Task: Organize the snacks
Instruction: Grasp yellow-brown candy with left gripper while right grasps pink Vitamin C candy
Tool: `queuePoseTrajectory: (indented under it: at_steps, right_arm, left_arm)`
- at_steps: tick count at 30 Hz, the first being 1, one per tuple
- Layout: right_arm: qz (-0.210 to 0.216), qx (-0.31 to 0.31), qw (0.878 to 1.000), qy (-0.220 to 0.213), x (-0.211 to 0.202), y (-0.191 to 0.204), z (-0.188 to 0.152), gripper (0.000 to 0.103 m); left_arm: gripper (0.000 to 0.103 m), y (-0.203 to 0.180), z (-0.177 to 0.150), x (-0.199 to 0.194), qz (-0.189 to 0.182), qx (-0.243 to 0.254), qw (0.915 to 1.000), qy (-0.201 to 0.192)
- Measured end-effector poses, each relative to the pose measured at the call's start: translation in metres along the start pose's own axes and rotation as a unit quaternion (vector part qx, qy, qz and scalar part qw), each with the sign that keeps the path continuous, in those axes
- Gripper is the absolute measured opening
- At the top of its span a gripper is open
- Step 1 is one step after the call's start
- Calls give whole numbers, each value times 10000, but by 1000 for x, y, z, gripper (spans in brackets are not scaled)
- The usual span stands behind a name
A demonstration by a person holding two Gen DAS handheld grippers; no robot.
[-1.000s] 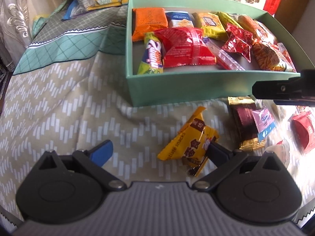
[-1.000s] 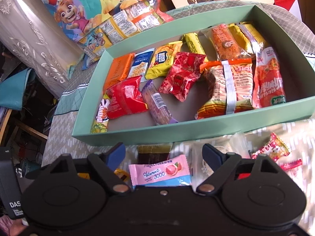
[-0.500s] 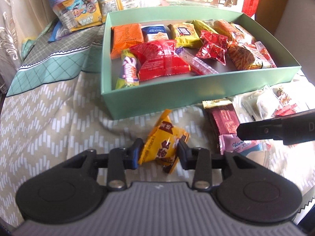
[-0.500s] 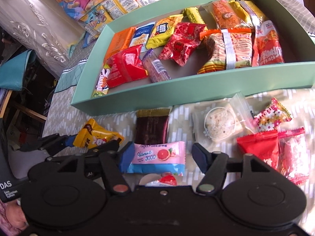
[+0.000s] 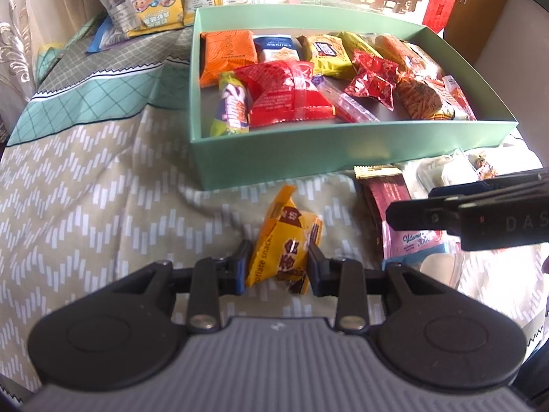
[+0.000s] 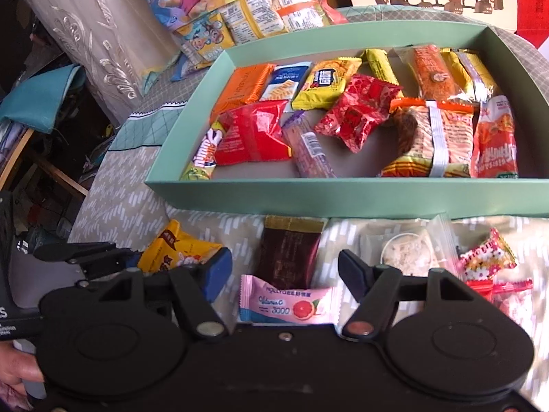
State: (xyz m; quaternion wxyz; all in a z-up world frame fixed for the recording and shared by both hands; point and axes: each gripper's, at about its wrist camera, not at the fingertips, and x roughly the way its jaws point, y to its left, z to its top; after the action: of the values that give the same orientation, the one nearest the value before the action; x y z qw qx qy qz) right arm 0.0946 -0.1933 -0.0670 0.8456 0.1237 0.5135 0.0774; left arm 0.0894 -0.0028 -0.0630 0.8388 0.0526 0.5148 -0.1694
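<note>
A green box [image 5: 343, 151] [image 6: 308, 199] holds several snack packets. My left gripper [image 5: 277, 264] is shut on a yellow snack packet [image 5: 284, 240], in front of the box's near wall; the packet also shows in the right wrist view [image 6: 175, 250]. My right gripper [image 6: 284, 274] is open over a pink Vitamin C packet [image 6: 284, 304] and a dark brown bar [image 6: 291, 250]. It shows from the side in the left wrist view [image 5: 480, 213], to the right of the left gripper.
Loose snacks lie on the patterned cloth right of the brown bar: a clear bag with a round cake [image 6: 405, 250], a pink-yellow candy [image 6: 487, 257] and red packets [image 6: 504, 292]. Cartoon snack bags [image 6: 240, 10] lie behind the box.
My left gripper closed on the yellow packet and holds it. My right gripper moved back toward the pink packet, with its jaws still open.
</note>
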Motion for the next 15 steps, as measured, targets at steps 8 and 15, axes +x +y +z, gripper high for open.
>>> queuePoseTrajectory:
  at_steps: [8, 15]
  right_arm:
    - [-92, -556, 9977, 372, -1, 17, -29, 31]
    - [-193, -959, 9946, 345, 2, 32, -35, 19]
  left_arm:
    - [36, -3, -1, 1, 33, 72, 10000, -32]
    - [33, -6, -1, 2, 165, 112, 9998, -60]
